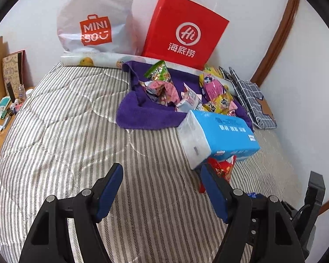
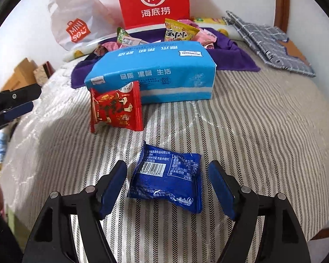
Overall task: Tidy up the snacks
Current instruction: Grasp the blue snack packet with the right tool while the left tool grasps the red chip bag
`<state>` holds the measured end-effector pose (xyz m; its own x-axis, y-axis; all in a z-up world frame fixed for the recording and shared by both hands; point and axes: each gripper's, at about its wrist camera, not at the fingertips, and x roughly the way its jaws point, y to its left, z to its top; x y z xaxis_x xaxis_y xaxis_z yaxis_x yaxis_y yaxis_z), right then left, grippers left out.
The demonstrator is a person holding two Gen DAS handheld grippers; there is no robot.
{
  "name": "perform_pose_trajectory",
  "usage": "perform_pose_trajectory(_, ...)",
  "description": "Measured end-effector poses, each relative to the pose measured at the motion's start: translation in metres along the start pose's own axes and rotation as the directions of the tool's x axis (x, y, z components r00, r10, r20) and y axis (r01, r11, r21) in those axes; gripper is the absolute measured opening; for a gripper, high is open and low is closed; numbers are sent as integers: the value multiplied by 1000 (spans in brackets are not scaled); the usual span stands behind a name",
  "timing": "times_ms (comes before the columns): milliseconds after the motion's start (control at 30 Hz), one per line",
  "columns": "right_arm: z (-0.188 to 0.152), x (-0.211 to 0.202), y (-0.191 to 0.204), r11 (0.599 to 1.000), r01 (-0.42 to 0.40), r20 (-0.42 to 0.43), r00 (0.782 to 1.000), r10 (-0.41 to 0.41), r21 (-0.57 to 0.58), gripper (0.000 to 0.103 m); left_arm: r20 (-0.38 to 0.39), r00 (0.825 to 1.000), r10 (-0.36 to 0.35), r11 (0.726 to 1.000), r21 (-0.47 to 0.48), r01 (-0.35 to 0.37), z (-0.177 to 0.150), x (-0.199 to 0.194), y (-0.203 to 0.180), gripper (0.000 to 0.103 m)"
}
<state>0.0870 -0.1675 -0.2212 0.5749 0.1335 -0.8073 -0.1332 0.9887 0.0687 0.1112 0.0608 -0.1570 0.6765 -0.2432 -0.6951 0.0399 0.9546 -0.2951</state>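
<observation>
A blue snack packet (image 2: 167, 177) lies flat on the striped bedcover, between the open fingers of my right gripper (image 2: 167, 180), which is not closed on it. A red snack packet (image 2: 116, 109) leans upright against a blue tissue pack (image 2: 155, 76); both also show in the left wrist view, the red packet (image 1: 222, 167) and the tissue pack (image 1: 219, 135). My left gripper (image 1: 162, 175) is open and empty over bare bedcover, its right finger close to the red packet. Several more snacks (image 1: 186, 89) lie piled on a purple towel (image 1: 142, 114).
A red paper bag (image 1: 184, 32) and a white plastic bag (image 1: 94, 22) stand against the wall. A checked cloth (image 1: 250, 96) lies at the right. A bedside table with small items (image 1: 4, 114) stands at the left. The left gripper shows at the edge of the right wrist view (image 2: 13, 107).
</observation>
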Motion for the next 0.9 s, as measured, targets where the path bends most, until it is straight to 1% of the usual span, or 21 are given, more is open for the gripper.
perform_pose_trajectory(67, -2, 1, 4, 998, 60, 18, 998, -59, -25, 69, -12, 1000, 0, 1000, 12, 0, -2, 3, -3, 72)
perform_pose_trajectory(100, -2, 0, 4, 998, 58, 23, 998, -58, -24, 66, -17, 1000, 0, 1000, 17, 0, -3, 5, -5, 72)
perform_pose_trajectory(200, -2, -2, -3, 998, 54, 32, 998, -53, -23, 51, -27, 1000, -2, 999, 41, 3, -5, 9, -11, 72)
perform_pose_trajectory(300, -1, -3, -8, 998, 40, 33, 999, -39, -46, 44, -44, 999, -16, 998, 59, 19, -8, 15, -20, 72)
perform_pose_trajectory(433, -1, -5, -15, 998, 21, 36, 999, -19, -53, 43, -68, 997, -37, 995, 94, 43, -13, 24, -36, 72)
perform_pose_trajectory(600, 3, -13, -33, 1000, 7, 63, 998, -5, -24, 43, -108, 992, -57, 991, 117, 70, -18, 44, -56, 72)
perform_pose_trajectory(767, 11, -25, -56, 999, 40, 110, 993, -39, -3, 43, -138, 990, -32, 991, 125, 50, -23, 66, -75, 72)
perform_pose_trajectory(900, 17, -27, -76, 997, 79, 143, 987, -80, 8, 43, -113, 994, -6, 991, 135, 22, -24, 74, -86, 72)
